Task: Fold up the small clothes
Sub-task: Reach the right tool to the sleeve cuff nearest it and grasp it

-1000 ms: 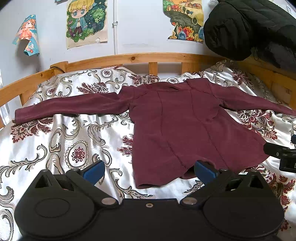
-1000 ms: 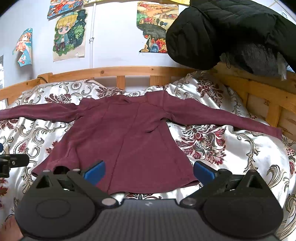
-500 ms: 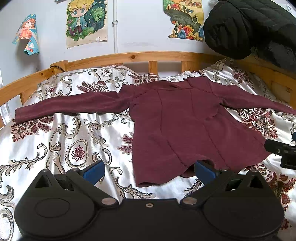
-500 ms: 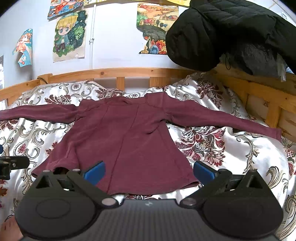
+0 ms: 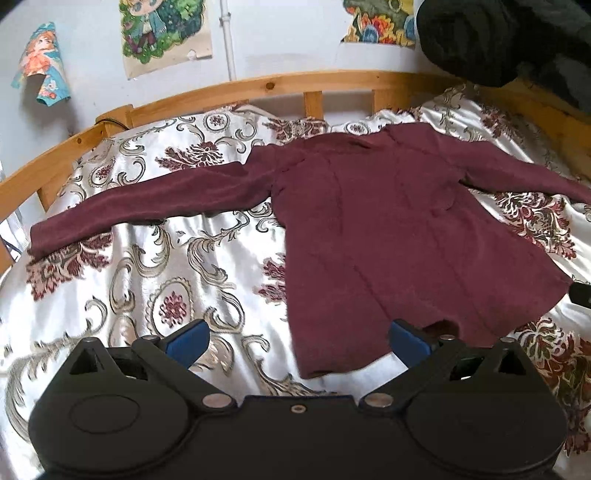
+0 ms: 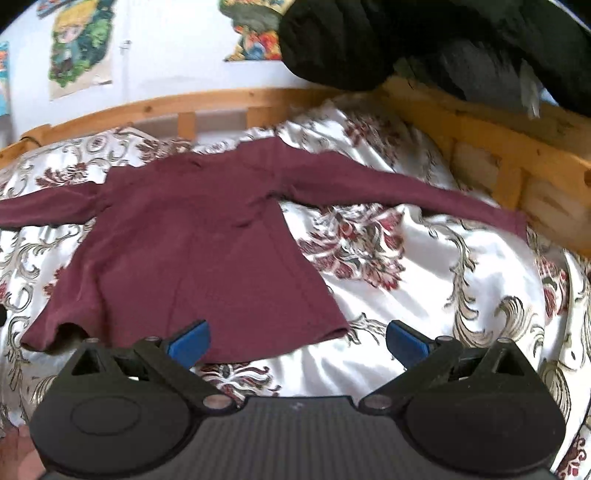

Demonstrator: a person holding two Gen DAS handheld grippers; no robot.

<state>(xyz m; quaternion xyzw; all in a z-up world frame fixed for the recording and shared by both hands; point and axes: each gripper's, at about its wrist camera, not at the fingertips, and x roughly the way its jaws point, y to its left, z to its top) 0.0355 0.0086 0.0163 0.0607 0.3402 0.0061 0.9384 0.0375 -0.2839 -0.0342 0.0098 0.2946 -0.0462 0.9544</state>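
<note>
A: Where's the maroon top [image 5: 388, 236]?
B: Flat on the bed [image 5: 147, 280], sleeves out; both grippers' jaws wide, empty.
A: Handling?
B: Soft, light, likely limp; pinch the hem corners or a cuff

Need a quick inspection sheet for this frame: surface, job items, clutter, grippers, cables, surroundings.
Surface: bed cover, white satin with a floral print, lightly wrinkled.
Job's things: maroon top lying flat, both sleeves spread out to the sides, unfolded; the hem is slightly lifted near the left gripper.
Clutter: black jacket piled on the bed frame at the far right corner.
Grippers: left gripper open and empty, just short of the hem's left corner; right gripper open and empty, at the hem's right corner.
Cables: a thin dark cable at the far left corner post.
Surroundings: wooden bed frame, white wall with cartoon posters.
</note>
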